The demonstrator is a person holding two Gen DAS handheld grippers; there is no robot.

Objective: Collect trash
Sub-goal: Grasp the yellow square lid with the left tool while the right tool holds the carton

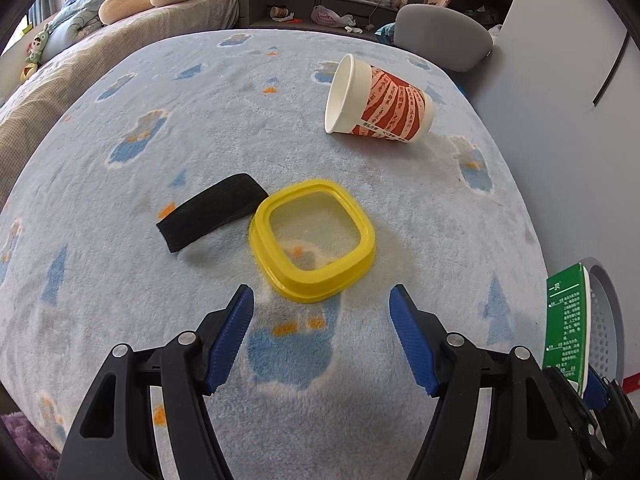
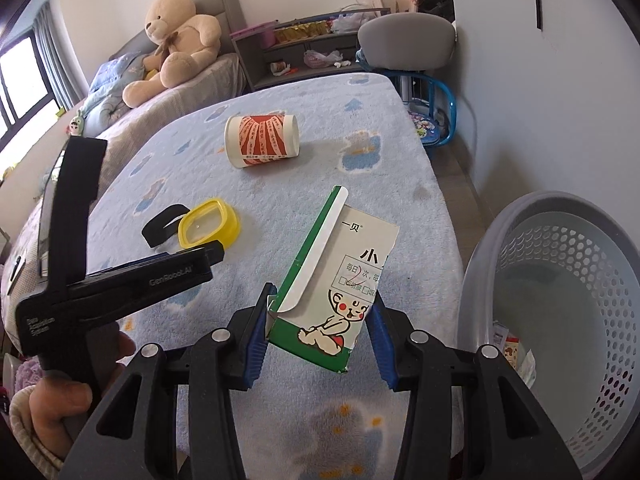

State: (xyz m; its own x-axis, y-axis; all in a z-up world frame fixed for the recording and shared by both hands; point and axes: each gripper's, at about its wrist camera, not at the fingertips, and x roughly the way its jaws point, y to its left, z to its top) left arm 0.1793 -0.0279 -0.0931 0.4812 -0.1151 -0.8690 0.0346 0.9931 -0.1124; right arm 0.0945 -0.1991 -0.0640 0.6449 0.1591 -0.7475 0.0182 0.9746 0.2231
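My right gripper (image 2: 320,320) is shut on a green and white medicine box (image 2: 340,280), held above the table's right edge, beside a grey perforated basket (image 2: 560,248). The box also shows at the right edge of the left wrist view (image 1: 566,328). My left gripper (image 1: 322,300) is open and empty, just short of a yellow square lid (image 1: 312,236) on the blue fleece tablecloth (image 1: 200,120). A black strip (image 1: 212,210) lies left of the lid. A red and white paper cup (image 1: 380,102) lies on its side farther back.
The basket (image 1: 604,320) stands on the floor right of the table and holds a few scraps (image 2: 516,352). A grey chair (image 2: 404,36), a blue stool (image 2: 432,120), a shelf unit (image 2: 304,48) and a bed with a teddy bear (image 2: 176,36) lie beyond.
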